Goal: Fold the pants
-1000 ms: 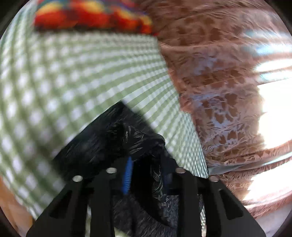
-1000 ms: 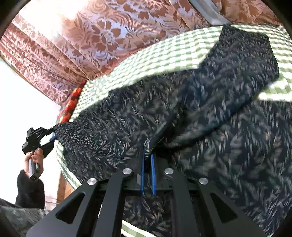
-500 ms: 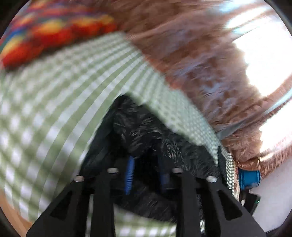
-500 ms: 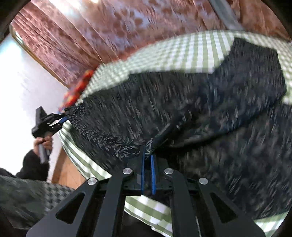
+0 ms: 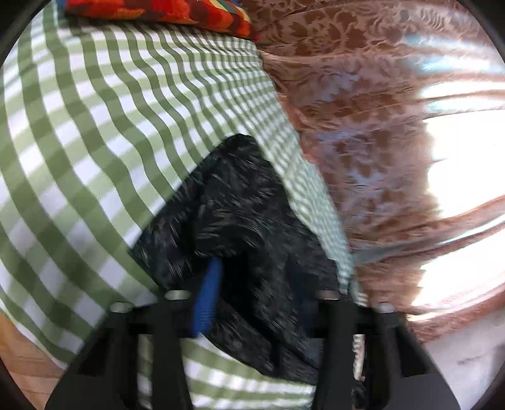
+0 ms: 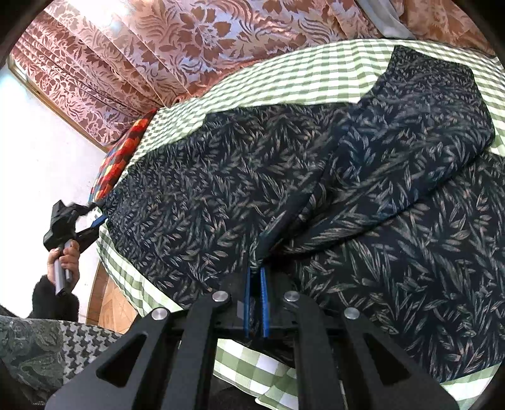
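Dark navy pants (image 6: 252, 176) with a pale leaf print lie spread over the green checked bed cover (image 6: 300, 72); one part is folded over on the right. My right gripper (image 6: 255, 271) is shut on a fold at the pants' near edge. At the far left end, a hand (image 6: 63, 255) holds my left gripper (image 6: 91, 220) at the pants' corner. In the left wrist view the left gripper (image 5: 258, 274) stands open, with the pants (image 5: 240, 195) lying between its spread fingers on the bed cover (image 5: 94, 126).
A pink floral curtain (image 6: 189, 41) hangs behind the bed, curtain (image 5: 363, 126) bright with window light. A red patterned pillow (image 5: 157, 9) lies at the bed's far end, pillow (image 6: 120, 157). Wooden floor (image 6: 110, 302) shows beside the bed.
The left gripper's fingers have spread apart and let go of the pants corner, which now rests on the bed. The right gripper keeps its hold; the pants lie flatter.
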Demonstrator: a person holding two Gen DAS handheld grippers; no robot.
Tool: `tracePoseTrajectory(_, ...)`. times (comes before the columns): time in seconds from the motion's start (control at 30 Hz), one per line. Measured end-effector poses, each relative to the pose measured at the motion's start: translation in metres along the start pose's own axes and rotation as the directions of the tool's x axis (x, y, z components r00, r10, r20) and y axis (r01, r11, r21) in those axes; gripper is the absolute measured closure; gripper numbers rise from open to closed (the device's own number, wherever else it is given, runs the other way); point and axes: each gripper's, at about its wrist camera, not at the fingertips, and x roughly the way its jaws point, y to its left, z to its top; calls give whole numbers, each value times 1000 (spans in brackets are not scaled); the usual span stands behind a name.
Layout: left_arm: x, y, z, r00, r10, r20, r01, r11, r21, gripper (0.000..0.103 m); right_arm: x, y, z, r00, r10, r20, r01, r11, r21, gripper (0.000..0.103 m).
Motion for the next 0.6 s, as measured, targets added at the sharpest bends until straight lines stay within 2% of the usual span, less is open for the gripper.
tracePoseTrajectory(0.07,1,-9,2,999,49,22,-50,998,48,99,-11,1,2,999,18,31,-18,1000,2,98)
tracePoseTrajectory(0.2,-19,-35,-2,998,-12,63,2,987,164,99,-43,9,5,994,65,88,-64,998,-18,98)
tracePoseTrajectory(0.23,-25,-39,-6,998,-3,65,-10,980,200,99,-47,8,3,994,63,86,-61,998,-26,98)
tracePoseTrajectory(0.33,-23,-26,-15,995,92,34,-98,969,226,99,-40,6,-11,999,41,27,-41,999,-28,99)
tracePoseTrajectory(0.4,-16,-12,-18,987,160,16,-159,962,223,99,-26,4,-20,1000,8,-19,-9,999,-33,99)
tracePoseTrajectory(0.47,-6,-3,-22,983,185,-7,-179,960,216,99,-12,0,-26,999,-28,-45,27,999,-36,99)
tracePoseTrajectory(0.57,-2,-9,-29,973,230,-4,-219,932,287,99,-5,-5,-25,998,-29,-55,28,999,-20,99)
tracePoseTrajectory(0.6,-3,-8,-29,973,230,-6,-219,933,286,99,-5,-4,-24,998,-29,-61,28,999,-28,98)
